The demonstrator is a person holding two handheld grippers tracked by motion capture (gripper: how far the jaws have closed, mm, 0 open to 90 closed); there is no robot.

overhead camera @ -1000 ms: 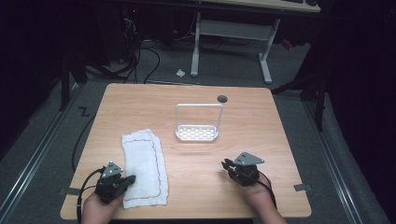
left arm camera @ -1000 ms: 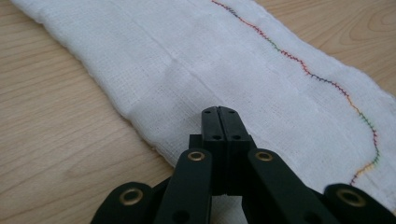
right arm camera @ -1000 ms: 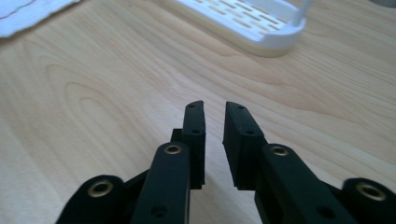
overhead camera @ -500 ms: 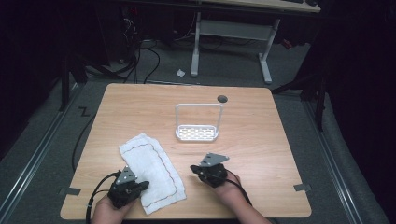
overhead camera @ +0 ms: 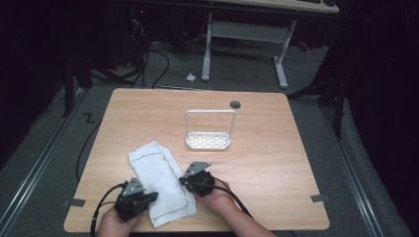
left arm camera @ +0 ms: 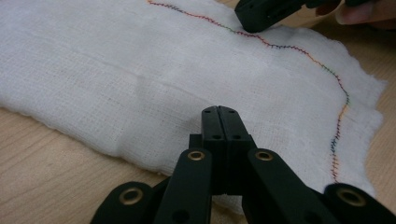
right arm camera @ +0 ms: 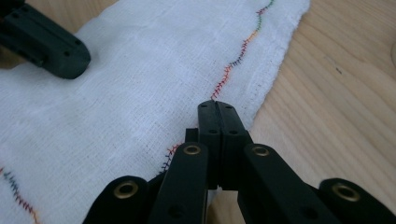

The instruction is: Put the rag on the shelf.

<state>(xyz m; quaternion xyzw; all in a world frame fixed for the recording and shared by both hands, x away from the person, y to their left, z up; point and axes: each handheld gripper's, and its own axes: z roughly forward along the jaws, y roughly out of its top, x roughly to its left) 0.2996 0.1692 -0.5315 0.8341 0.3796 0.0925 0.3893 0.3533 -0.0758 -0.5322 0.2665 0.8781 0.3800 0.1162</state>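
Both claws rest jaws pressed together, holding nothing, on the white cloth (overhead camera: 160,182): left gripper (overhead camera: 148,197) near corner, right gripper (overhead camera: 184,180) right edge

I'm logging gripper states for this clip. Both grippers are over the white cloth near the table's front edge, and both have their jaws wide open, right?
Not quite. Both the left gripper and the right gripper are over the white cloth near the table's front edge, but the jaws are shut, pressed together, as each gripper view shows.

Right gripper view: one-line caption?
Shut hand-held gripper rests on white gauze cloth with multicoloured stitching, on light wooden table.
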